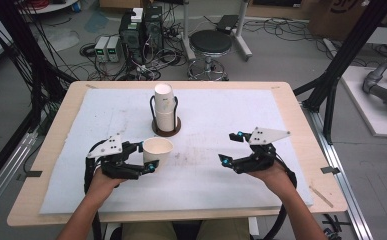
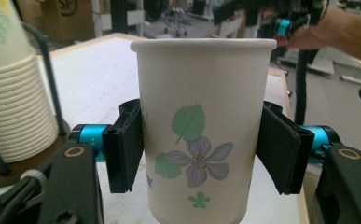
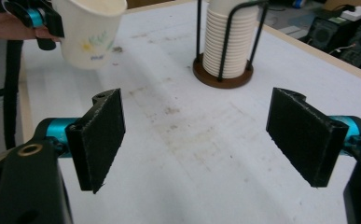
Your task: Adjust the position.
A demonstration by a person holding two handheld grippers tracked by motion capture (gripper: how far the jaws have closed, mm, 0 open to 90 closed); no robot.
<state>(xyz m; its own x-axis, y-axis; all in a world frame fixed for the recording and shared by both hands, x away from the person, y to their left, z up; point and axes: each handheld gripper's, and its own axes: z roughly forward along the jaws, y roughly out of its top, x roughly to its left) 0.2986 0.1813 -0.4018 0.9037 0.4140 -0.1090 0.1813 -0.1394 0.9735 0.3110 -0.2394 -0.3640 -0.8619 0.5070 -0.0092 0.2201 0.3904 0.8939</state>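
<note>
The left hand-held gripper [image 1: 146,156] grasps a paper cup [image 1: 157,152], with its two pads pressed against opposite sides of the cup wall about halfway up, as the left gripper view shows [image 2: 201,135]. The cup stands upright, its long axis vertical and its open mouth upward; whether its base touches the white mat [image 1: 261,115] on the table [image 1: 46,150] or hangs just above it cannot be told. The right hand-held gripper [image 1: 231,148] is released, its jaws spread wide with nothing between them, over a bare part of the mat. From the right hand-held gripper the cup lies well apart toward the person's left, at about the same depth on the table; in the right gripper view it appears at the upper left [image 3: 92,37]. The left hand is therefore the nearer one and already has the cup. The stack of cups [image 1: 164,107] in its wire holder [image 1: 166,127] stands farther from the person, just beyond the held cup and slightly to its right, near but not touching it. Any transfer to the right side requires travel across the open mat between the two hands.
</note>
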